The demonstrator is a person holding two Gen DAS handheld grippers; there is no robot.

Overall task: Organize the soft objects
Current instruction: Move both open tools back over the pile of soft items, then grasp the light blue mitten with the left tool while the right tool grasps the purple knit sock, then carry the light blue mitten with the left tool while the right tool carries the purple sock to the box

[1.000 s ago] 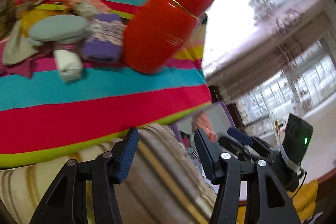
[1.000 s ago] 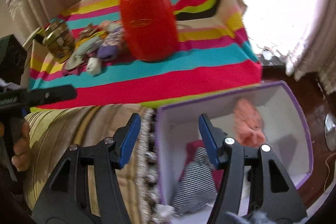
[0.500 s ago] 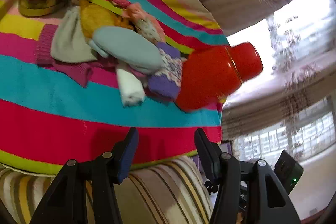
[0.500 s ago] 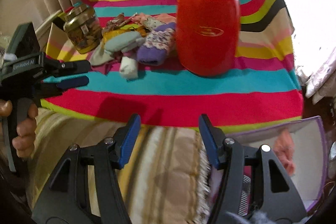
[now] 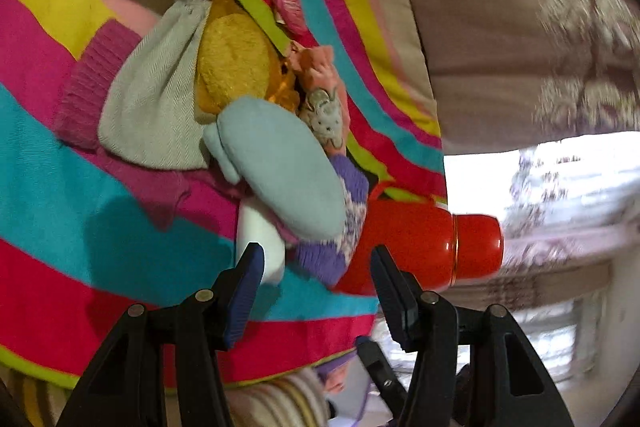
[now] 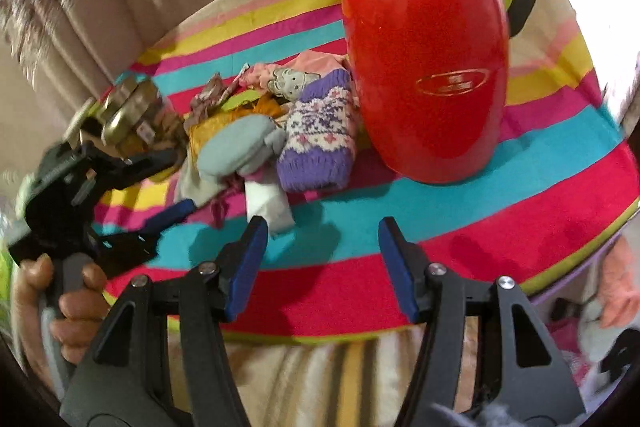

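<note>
Both tools stand with their blue-padded jaws wide apart and nothing between them: the left tool hangs over the near edge of the bench, pointed at the heap of soft things, and the right tool hovers a little further back over the same edge, with the left one showing at its left side in a hand. Nearest the left tool's pads lies a white rolled sock, its end poking toward the near edge, and just beside it a purple patterned knit sock, which rests against the foot of the red flask. On top of them sits a pale blue sock bundle, and behind it, toward the far edge, a grey cloth, a mustard-yellow piece and a pink sock with a small mouse face; a glass jar stands at the far left of the heap. All of these look light, limp and compressible, so they should not slip from rubbery pads but will sag and may drag a neighbour along (the pile is interleaved). I would judge the thick middle of a roll the best hold, taking the white one or the blue one first since they lie free. The flask is hard and tall, and a careless tug on the purple sock could rock it.
</note>
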